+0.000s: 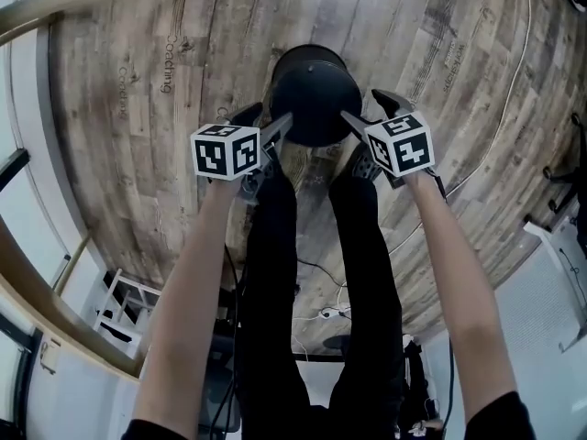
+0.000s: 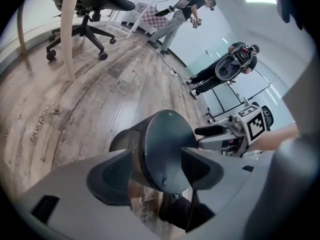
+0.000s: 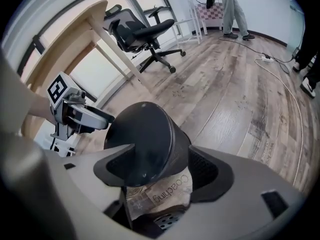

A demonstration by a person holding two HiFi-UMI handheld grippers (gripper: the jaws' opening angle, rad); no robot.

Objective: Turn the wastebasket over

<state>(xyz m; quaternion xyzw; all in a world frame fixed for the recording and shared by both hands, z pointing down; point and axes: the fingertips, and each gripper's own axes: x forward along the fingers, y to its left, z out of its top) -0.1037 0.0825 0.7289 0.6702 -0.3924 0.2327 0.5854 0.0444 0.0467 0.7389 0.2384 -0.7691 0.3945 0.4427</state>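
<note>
The wastebasket (image 1: 315,94), a black mesh one, is found on the wooden floor (image 1: 440,53). It is out on the open boards, well away from the floor's edge along the glazed wall and just ahead of the person's legs. Its solid base is turned toward the grippers, with the mesh wall running away behind it. Whether it is stood squarely on its mouth or tipped cannot be settled.

The left gripper (image 1: 264,120) and the right gripper (image 1: 371,110) are set at opposite sides of that base, each angled downward. In both gripper views the jaws are seen spread wide, with the rim of the base taken between them. No pads (image 2: 112,176) are seen pressed onto it, so both tongs are released. This mirrored placing is judged to be a setup for a two-sided hold, so that the basket can be lifted evenly and rolled over without slipping.

The word "Coaching" (image 1: 170,62) is printed on the boards more than once and can also be read beneath the basket in the right gripper view. On the marker cubes (image 1: 225,150) only black-and-white square patterns are carried. No brand is made out on the basket.
</note>
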